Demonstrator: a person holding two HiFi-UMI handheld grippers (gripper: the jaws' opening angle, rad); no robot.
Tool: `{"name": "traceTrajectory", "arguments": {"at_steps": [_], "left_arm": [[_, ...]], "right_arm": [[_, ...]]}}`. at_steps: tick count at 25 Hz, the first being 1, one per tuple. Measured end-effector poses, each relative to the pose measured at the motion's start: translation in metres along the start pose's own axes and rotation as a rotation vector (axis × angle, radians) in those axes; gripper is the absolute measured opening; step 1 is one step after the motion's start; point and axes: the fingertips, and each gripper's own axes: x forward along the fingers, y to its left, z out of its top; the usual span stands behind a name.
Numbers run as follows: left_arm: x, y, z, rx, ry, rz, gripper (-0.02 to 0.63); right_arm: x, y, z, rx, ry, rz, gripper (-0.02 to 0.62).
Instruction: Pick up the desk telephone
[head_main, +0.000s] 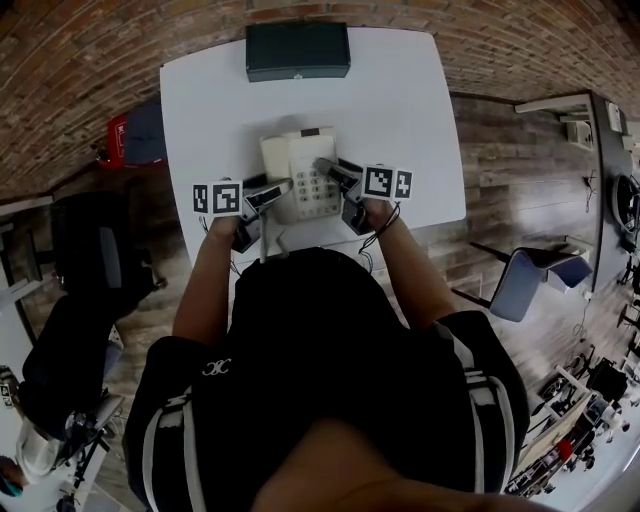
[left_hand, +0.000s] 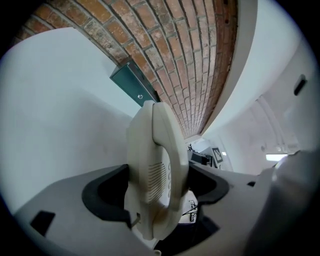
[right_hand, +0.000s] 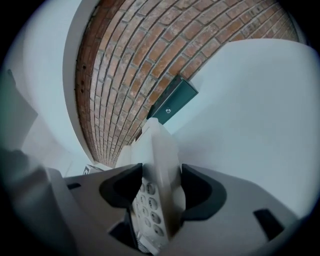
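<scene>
Our left gripper (head_main: 278, 188) clamps the nine o'clock handset side and our right gripper (head_main: 327, 167) the three o'clock keypad side of the cream plastic desk telephone (head_main: 303, 180) at the middle of the white table (head_main: 400, 100), so we judge only lifting remains.

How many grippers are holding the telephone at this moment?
2. The left gripper grips the phone at its handset, the right gripper at its keypad edge. None is hidden.
</scene>
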Motion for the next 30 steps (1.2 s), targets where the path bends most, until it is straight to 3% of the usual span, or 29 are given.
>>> {"name": "traceTrajectory", "arguments": {"at_steps": [12,20,30], "left_arm": [[-0.033,-0.064,0.039,0.229,-0.111,0.029,0.359],[-0.060,-0.133,0.074,0.413,-0.209,0.001,0.359],[-0.094,-0.221,0.106,0.540,-0.355,-0.052,0.360]], "right_arm": [[-0.038,0.069,0.045,-0.143,-0.148,0.081,0.219],[-0.074,0.132,0.085,-0.269,-0.264,0.157,0.219],[-0.128,0.214,0.128,-0.434,-0.380,0.189,0.219]]}}
